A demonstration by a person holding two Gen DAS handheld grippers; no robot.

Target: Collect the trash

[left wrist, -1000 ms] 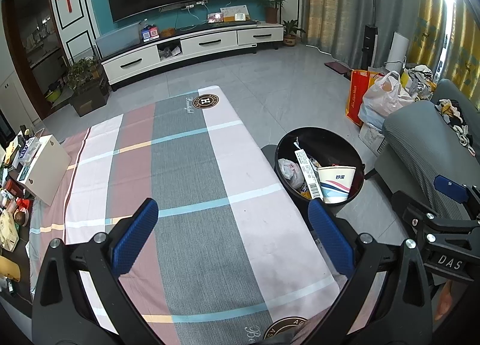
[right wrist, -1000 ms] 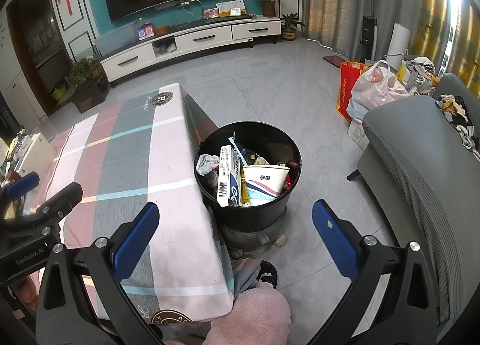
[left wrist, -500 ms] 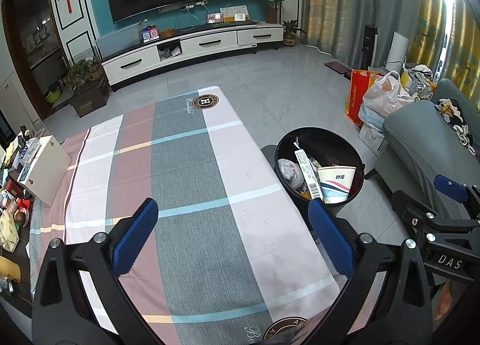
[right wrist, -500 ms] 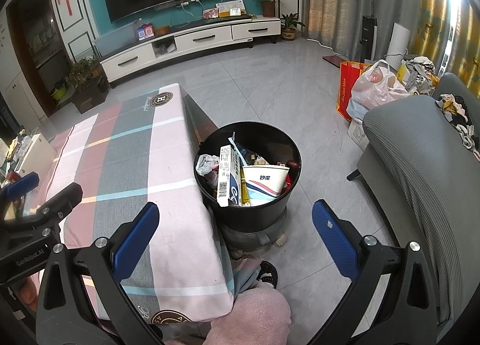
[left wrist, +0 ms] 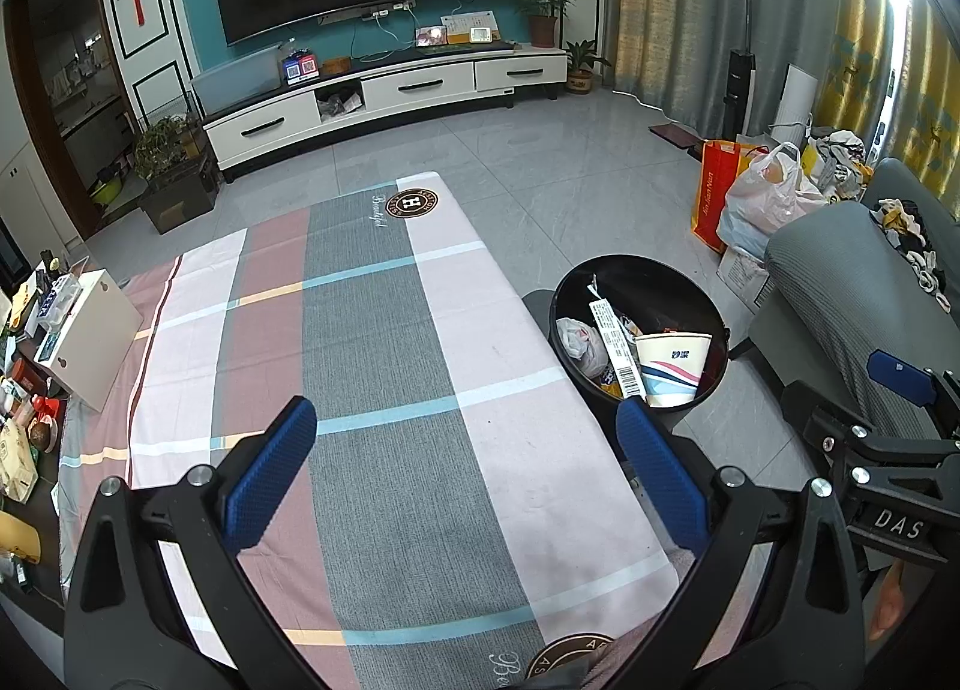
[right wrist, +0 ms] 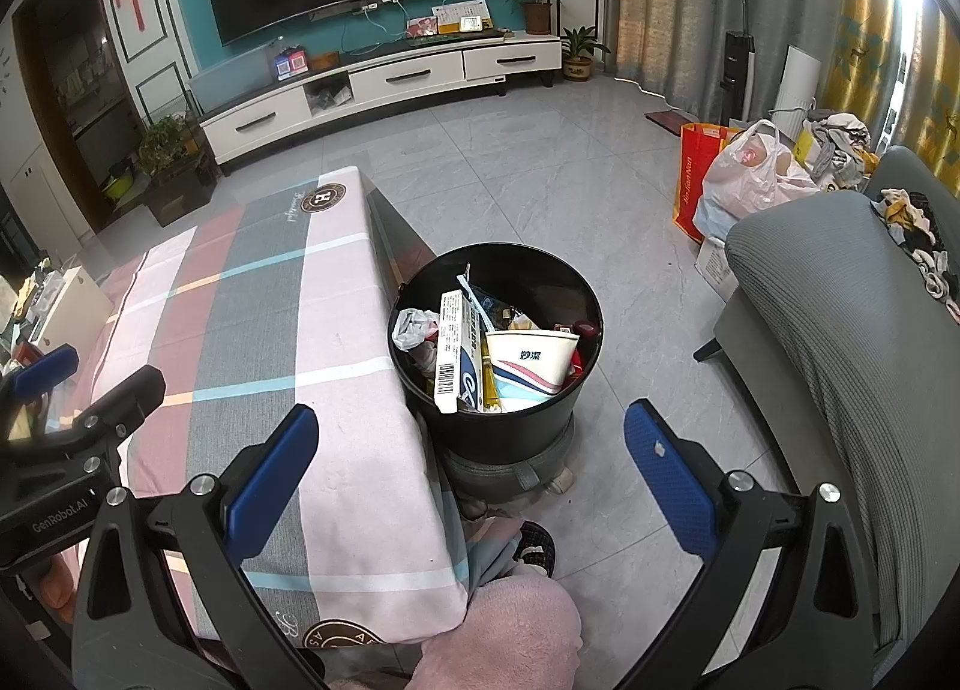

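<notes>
Trash bin [right wrist: 498, 426] base: right view only

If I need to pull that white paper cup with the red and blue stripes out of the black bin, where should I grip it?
Grip the white paper cup by its rim, coming straight down from above with the right gripper, which is open and nearer. The cup sits mouth-up near the top of the black round bin, with the white barcoded box crowding its left side, so one finger inside and one outside probably works best.
</notes>
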